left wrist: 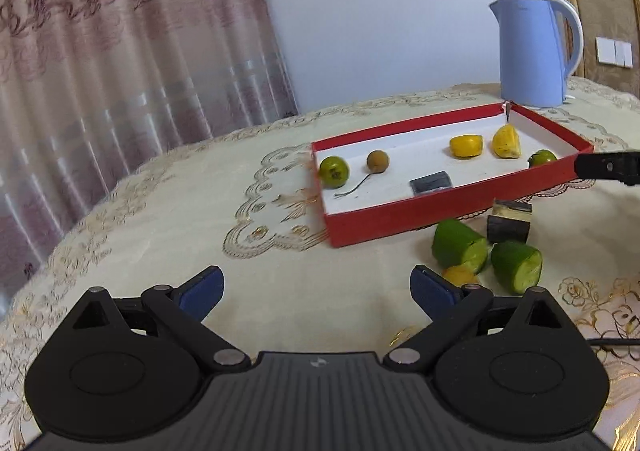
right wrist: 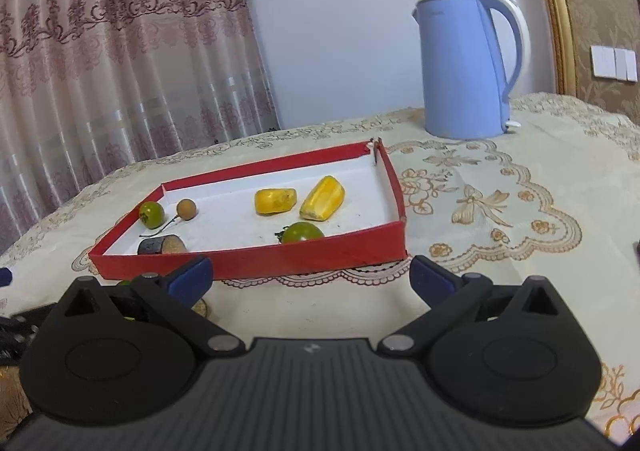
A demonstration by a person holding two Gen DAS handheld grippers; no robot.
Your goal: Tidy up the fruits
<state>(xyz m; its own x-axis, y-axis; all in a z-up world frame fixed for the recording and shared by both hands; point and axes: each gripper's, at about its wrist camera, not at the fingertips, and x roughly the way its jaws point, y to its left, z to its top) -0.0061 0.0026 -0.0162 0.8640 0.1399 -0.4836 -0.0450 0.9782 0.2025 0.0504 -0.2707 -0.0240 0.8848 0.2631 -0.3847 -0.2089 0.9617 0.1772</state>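
Note:
A shallow red tray (left wrist: 404, 217) (right wrist: 248, 257) lies on the table. It holds two yellow pieces (left wrist: 466, 145) (right wrist: 322, 198), two small green fruits (left wrist: 334, 171) (right wrist: 303, 232), a brown round fruit with a stem (left wrist: 377, 161) (right wrist: 186, 209) and a dark chunk (left wrist: 431, 182) (right wrist: 162, 245). In front of the tray lie two green cut pieces (left wrist: 460, 245), a dark chunk (left wrist: 509, 222) and a yellow piece (left wrist: 460, 274). My left gripper (left wrist: 317, 287) is open and empty above the cloth. My right gripper (right wrist: 310, 275) is open and empty in front of the tray; it shows in the left wrist view (left wrist: 608, 167).
A light blue electric kettle (left wrist: 532, 51) (right wrist: 466, 67) stands behind the tray. An embroidered cream tablecloth (left wrist: 200, 211) (right wrist: 500, 211) covers the table. A curtain (left wrist: 120, 71) hangs at the left. A gold-framed headboard (right wrist: 560, 31) is at the right.

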